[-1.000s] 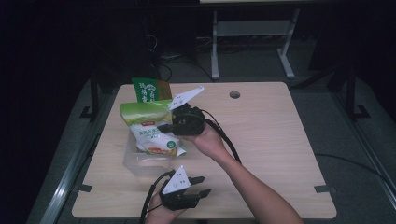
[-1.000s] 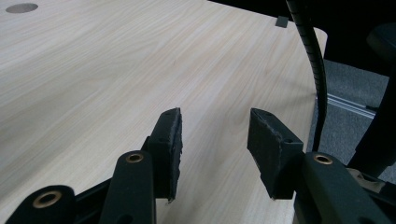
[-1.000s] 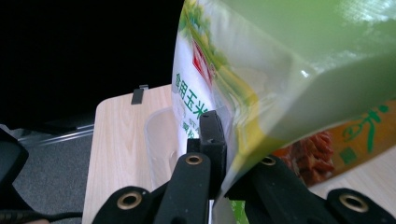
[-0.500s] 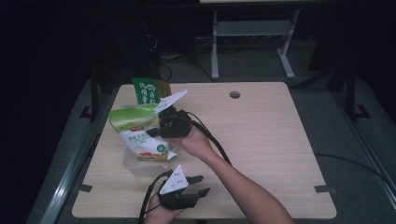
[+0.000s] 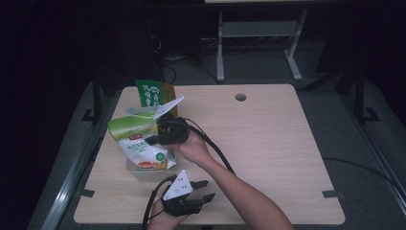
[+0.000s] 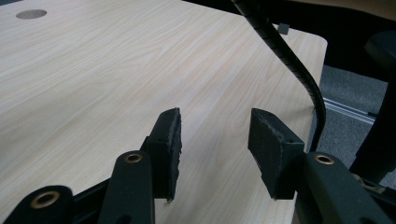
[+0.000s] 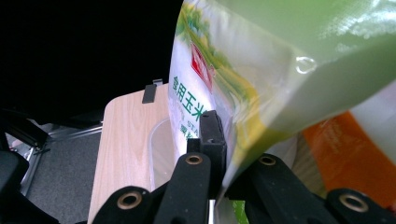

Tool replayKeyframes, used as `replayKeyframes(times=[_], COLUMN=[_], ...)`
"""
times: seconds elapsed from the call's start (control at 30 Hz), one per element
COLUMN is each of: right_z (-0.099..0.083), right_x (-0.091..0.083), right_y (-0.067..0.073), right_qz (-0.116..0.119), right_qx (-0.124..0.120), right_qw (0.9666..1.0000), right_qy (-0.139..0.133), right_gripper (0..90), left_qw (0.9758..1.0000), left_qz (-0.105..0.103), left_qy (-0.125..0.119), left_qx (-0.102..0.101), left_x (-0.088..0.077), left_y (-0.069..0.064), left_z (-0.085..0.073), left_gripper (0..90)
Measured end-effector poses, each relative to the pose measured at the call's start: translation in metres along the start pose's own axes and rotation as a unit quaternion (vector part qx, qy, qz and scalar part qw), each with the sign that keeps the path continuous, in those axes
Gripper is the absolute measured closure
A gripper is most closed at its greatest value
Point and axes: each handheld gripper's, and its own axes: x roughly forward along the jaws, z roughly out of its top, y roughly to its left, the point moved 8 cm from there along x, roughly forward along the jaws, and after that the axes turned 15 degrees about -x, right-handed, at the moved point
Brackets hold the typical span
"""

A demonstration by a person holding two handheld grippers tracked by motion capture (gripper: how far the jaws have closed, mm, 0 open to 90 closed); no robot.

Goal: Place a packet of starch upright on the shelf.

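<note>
High view: my right gripper [image 5: 155, 139] is clamped on the side edge of the green-and-white pouch [image 5: 139, 143], holding it upright over the clear plastic container [image 5: 139, 170] at the table's [image 5: 268, 143] 9 o'clock edge, probably so it goes in bottom-first. A green box [image 5: 148, 92] stands at the pouch's 12 o'clock. My left gripper [image 5: 203, 190] waits at 6 o'clock, jaws apart and empty, clear of the work.
</note>
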Motion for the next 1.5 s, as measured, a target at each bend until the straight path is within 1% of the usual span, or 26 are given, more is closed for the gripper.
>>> replayKeyframes(times=[0.1,0.27,0.47,0.6,0.63,0.73,0.83,1.07,1.13,1.2,1.23,1.37,1.47,1.5], right_z=[-0.005,-0.010,-0.013,-0.013,-0.013,-0.013,-0.013,-0.015,-0.016,-0.017,-0.020,-0.023,-0.026,-0.028], right_x=[0.008,0.013,0.012,0.008,0.007,0.002,-0.001,-0.002,-0.002,-0.002,-0.001,0.000,0.000,0.000], right_y=[0.001,0.001,0.001,0.001,0.001,0.001,0.000,0.001,0.002,0.002,0.003,0.004,0.004,0.004], right_qz=[0.007,0.011,0.011,0.008,0.007,-0.003,-0.005,-0.005,-0.003,-0.004,-0.002,0.000,0.003,0.001], right_qx=[0.010,0.013,0.011,0.008,0.005,-0.003,-0.003,-0.003,0.001,-0.001,-0.003,-0.002,-0.002,-0.006], right_qw=[0.9999,0.9999,0.9999,0.9999,0.9999,0.9998,0.9998,0.9998,0.9998,0.9997,0.9996,0.9996,0.9995,0.9993], right_qy=[0.002,0.004,0.005,0.007,0.012,0.018,0.020,0.021,0.022,0.022,0.028,0.028,0.032,0.036], right_gripper=[88.5,88.4,86.7,82.6,81.6,79.3,78.5,79.4,80.9,81.7,84.3,86.2,87.0,87.4], left_qw=[1.0000,1.0000,1.0000,1.0000,1.0000,1.0000,1.0000,1.0000,1.0000,1.0000,1.0000,1.0000,1.0000,1.0000], left_qz=[0.000,0.000,0.000,0.000,0.001,0.000,0.001,0.001,0.001,0.000,0.001,0.001,0.001,0.003], left_qy=[0.001,0.000,0.001,0.000,0.001,0.000,0.000,0.000,0.000,0.002,0.005,0.001,0.004,0.006], left_qx=[0.006,0.006,0.007,0.006,0.005,0.003,0.002,0.002,0.002,0.003,0.004,0.003,0.002,0.003], left_x=[0.000,0.000,0.000,0.001,0.000,0.001,0.001,0.001,0.002,0.002,0.002,0.002,0.003,0.003], left_y=[0.000,0.001,0.000,0.001,0.001,0.000,0.000,0.001,0.000,0.000,0.000,0.000,0.001,0.001], left_z=[0.000,0.000,0.000,0.000,0.000,-0.001,-0.001,-0.001,-0.001,-0.001,-0.002,-0.001,-0.002,-0.002], left_gripper=[53.3,53.3,53.2,53.3,53.3,53.3,53.3,53.3,53.2,53.3,53.2,53.1,53.0,53.0])
